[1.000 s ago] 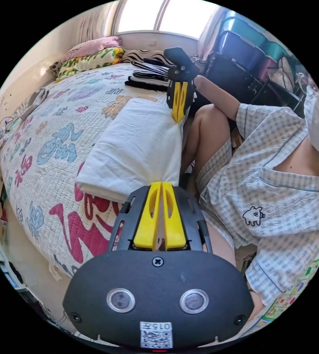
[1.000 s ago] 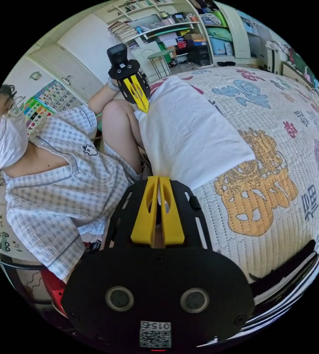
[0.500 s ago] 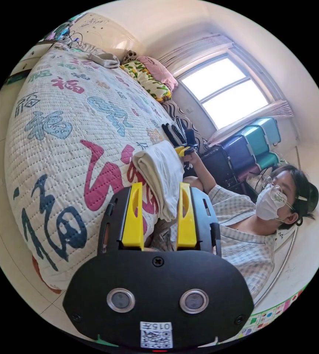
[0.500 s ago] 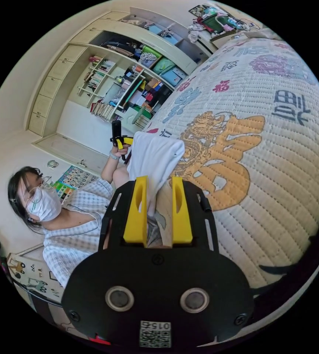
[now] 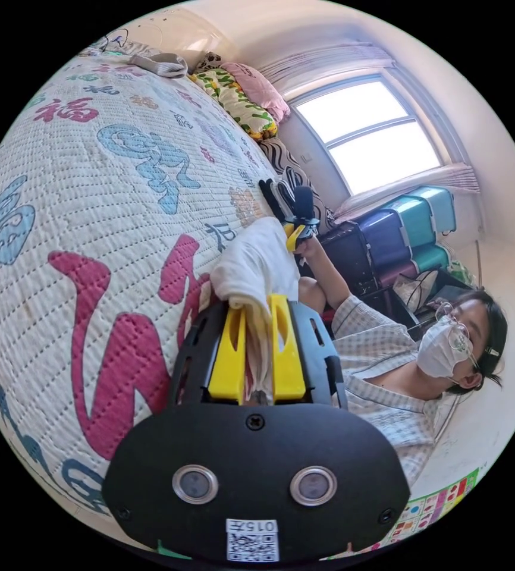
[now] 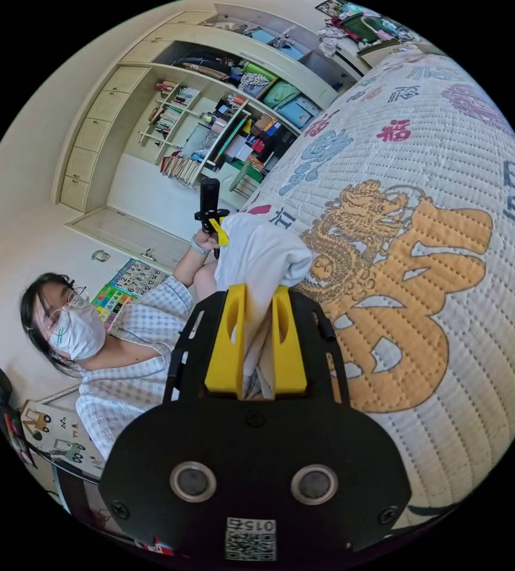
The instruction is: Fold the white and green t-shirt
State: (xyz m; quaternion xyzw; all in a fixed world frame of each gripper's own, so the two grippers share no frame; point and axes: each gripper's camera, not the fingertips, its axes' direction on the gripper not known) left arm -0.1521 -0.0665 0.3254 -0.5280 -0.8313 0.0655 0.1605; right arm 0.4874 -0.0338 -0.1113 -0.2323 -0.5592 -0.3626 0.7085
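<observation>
One folded white t-shirt [image 5: 256, 266] sits at the near edge of the bed [image 5: 91, 196], and both yellow-jawed grippers have it. The left gripper [image 5: 256, 314] is clamped on one end of the bundle, the right gripper [image 6: 256, 304] pinches the other end. One person [image 6: 115, 363] in a checked shirt sits beside the bed. One window [image 5: 370, 131] is at the far wall.

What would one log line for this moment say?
left gripper: shut on folded shirt | right gripper: shut on folded shirt | shirt on quilt
</observation>
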